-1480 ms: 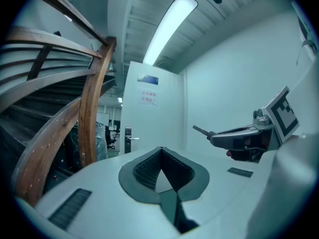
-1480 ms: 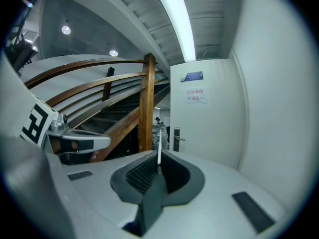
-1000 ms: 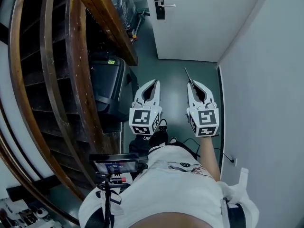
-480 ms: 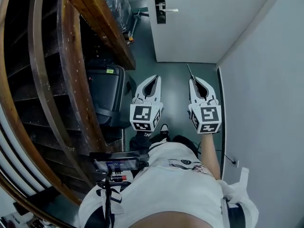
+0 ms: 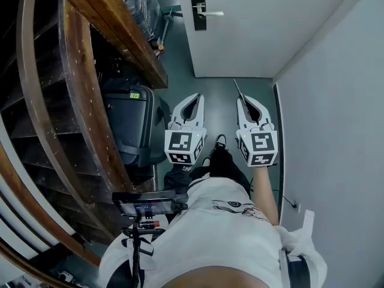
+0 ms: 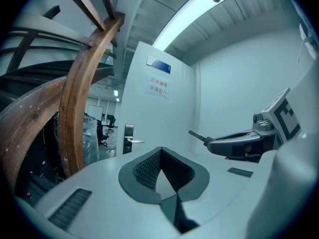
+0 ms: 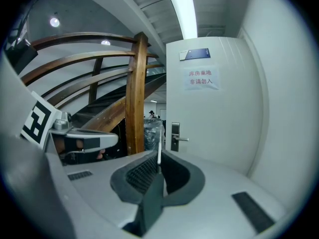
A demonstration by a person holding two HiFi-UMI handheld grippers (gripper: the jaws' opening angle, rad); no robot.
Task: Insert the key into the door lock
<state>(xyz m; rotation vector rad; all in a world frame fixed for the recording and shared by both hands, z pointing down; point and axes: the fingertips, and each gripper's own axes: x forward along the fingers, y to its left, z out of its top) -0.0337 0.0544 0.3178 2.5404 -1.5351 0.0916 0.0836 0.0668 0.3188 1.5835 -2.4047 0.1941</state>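
The white door [image 5: 264, 23] stands ahead, its dark lock plate [image 5: 200, 9] and silver handle [image 5: 213, 13] at the door's left edge. My right gripper [image 5: 243, 102] is shut on a thin key [image 5: 238, 90] that sticks out forward past the tips; in the right gripper view the key [image 7: 159, 151] stands just left of the lock plate [image 7: 175, 136]. My left gripper [image 5: 193, 99] is held beside it, shut with nothing in it. Both are well short of the door. From the left gripper view I see the lock plate [image 6: 128, 138] far off and the right gripper [image 6: 239, 142].
A curved wooden stair rail [image 5: 90, 95] and post [image 7: 135, 98] run close on the left. A black case [image 5: 127, 122] stands on the floor under the stairs. A white wall [image 5: 336, 113] bounds the right. A phone on a mount [image 5: 147, 206] sits at the person's chest.
The person has stepped forward: the stairs and case slid back in view, a foot moved up. Both grippers stay side by side, the key still held.
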